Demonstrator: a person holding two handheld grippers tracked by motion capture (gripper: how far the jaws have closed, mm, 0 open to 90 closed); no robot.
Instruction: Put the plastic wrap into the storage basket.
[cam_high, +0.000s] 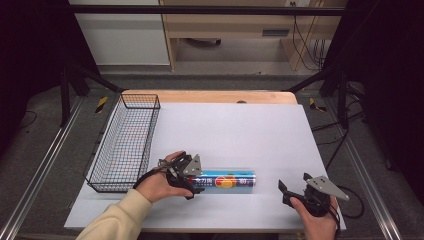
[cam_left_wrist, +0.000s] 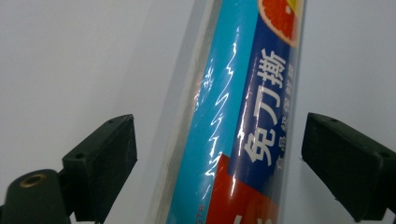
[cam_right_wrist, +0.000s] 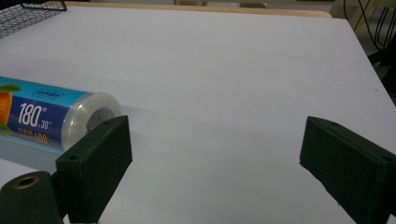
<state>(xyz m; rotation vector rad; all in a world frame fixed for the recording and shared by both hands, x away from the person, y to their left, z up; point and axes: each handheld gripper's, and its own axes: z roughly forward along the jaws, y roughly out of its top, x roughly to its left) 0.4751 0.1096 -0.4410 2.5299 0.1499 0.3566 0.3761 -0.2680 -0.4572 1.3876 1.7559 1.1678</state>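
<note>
Cling-film roll (cam_high: 227, 180): lying lengthwise on white table (cam_high: 240, 130), near-centre, right of wire basket (cam_high: 125, 142). Left gripper (cam_left_wrist: 219, 154): jaws straddling roll's left end, gaps either side, not pressing. Right gripper (cam_right_wrist: 215, 154): jaws wide, empty, near right.

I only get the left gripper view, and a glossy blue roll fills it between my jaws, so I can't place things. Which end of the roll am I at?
Observer: On the high view the left gripper straddles the roll's left end, the end nearer the wire basket.
Operator: Are the pads on it yet?
Observer: No. In your own view gaps show on both sides of the roll; the high view adds that it lies flat on the white table.
Operator: Where is the other gripper?
Observer: The right gripper sits open, apart from the roll's right end, with nothing between its jaws.
</note>
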